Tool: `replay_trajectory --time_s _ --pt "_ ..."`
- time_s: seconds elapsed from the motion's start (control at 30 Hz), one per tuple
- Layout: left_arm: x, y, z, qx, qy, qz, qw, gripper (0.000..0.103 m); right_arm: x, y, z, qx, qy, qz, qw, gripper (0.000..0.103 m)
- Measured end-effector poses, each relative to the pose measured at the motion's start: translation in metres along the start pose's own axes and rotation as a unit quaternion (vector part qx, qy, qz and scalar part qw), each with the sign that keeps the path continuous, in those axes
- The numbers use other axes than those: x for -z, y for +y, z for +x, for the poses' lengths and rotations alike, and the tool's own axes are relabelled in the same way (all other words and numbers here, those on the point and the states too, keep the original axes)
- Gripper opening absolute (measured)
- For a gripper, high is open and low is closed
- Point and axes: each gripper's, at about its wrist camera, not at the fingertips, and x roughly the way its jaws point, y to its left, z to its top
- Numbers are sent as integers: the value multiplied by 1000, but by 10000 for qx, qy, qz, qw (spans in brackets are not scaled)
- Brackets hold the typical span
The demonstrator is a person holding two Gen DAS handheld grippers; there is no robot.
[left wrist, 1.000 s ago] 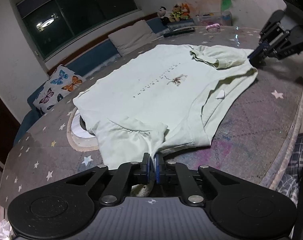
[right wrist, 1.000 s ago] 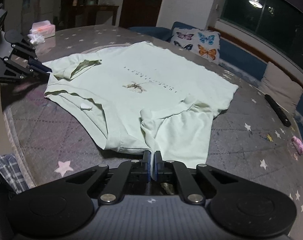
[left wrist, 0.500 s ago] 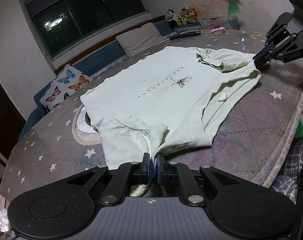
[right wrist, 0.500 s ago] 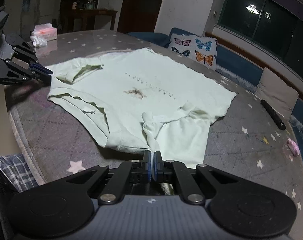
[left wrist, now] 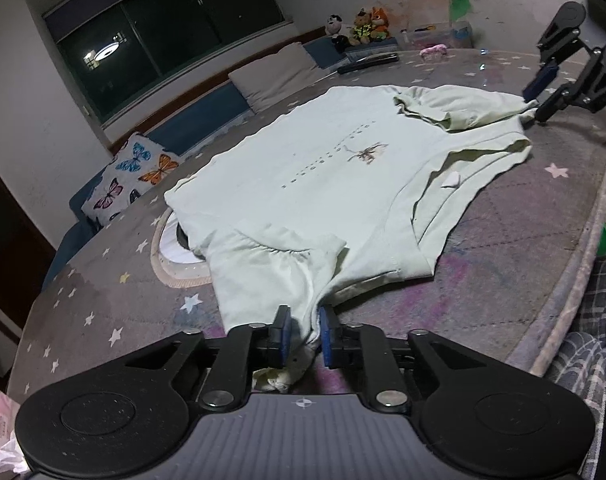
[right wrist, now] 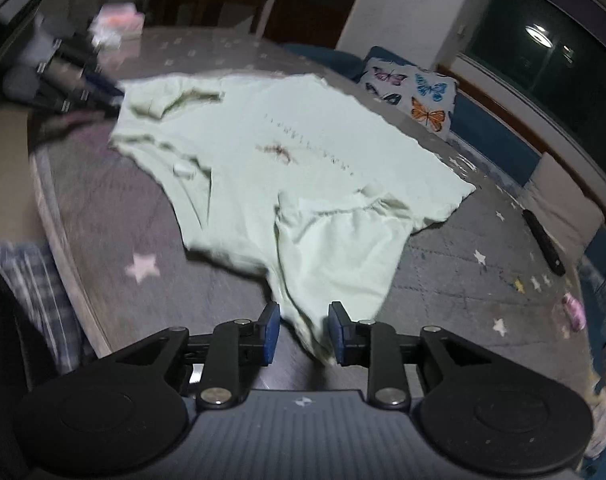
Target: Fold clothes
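Night shows in the dark window [left wrist: 163, 32] behind a round table [left wrist: 523, 240] covered by a grey, star-printed cloth with a pale piped edge. On it lies the pale green T-shirt [left wrist: 323, 184], soft knit, spread front-up across the middle of the table, with a line of small lettering and a small brown dragonfly-like print on the chest. Both sleeves are folded inward over the body, their edges gathered into loose wrinkles, and a white label shows inside the neck opening.

At the near sleeve in the left wrist view, the left gripper [left wrist: 302, 334] stands with its blue-padded jaws parted, a bunch of sleeve fabric lying loose between them. The right gripper [right wrist: 304, 332] is likewise parted, its pads spread either side of the other sleeve's hanging corner; that view is blurred, so whether cloth touches the pads cannot be told.

Partly under the shirt's hem sits a round, tan-rimmed ring with a white inside [left wrist: 171, 248]; what it is cannot be told. A dark remote [right wrist: 543, 244] and a small pink object [right wrist: 573, 312] lie farther out on the cloth. Beyond the table runs a blue bench with a butterfly-print cushion [left wrist: 131, 176], a plain beige pillow [left wrist: 275, 76] and a row of plush toys [left wrist: 359, 26].
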Motion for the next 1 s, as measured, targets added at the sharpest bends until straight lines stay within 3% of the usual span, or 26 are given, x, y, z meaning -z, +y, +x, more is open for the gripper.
replay_trajectory --time_s 0.23,0.4,0.53,0.7,0.83,1.0 --pt "0 -1 1 -51 38 73 10000 15 -1 -1 2 142 83 -353 9992 16" --pt "2 -4 -4 -26 -6 204 9998 16 -4 3 1 -127 34 -605 9981 25" --pt "3 -4 -4 -16 -39 259 9997 16 -6 1 7 -119 11 -468 9988 24" --pt "4 -1 -2 61 -78 240 9997 14 -6 2 10 -88 -29 -237 9997 9" --pt "2 0 -5 90 -122 134 9998 6 -8 3 5 80 -164 -14 9998 7" --pt "-3 1 -32 -29 -478 -20 9989 4 -13 4 -20 292 -554 164 9979 6"
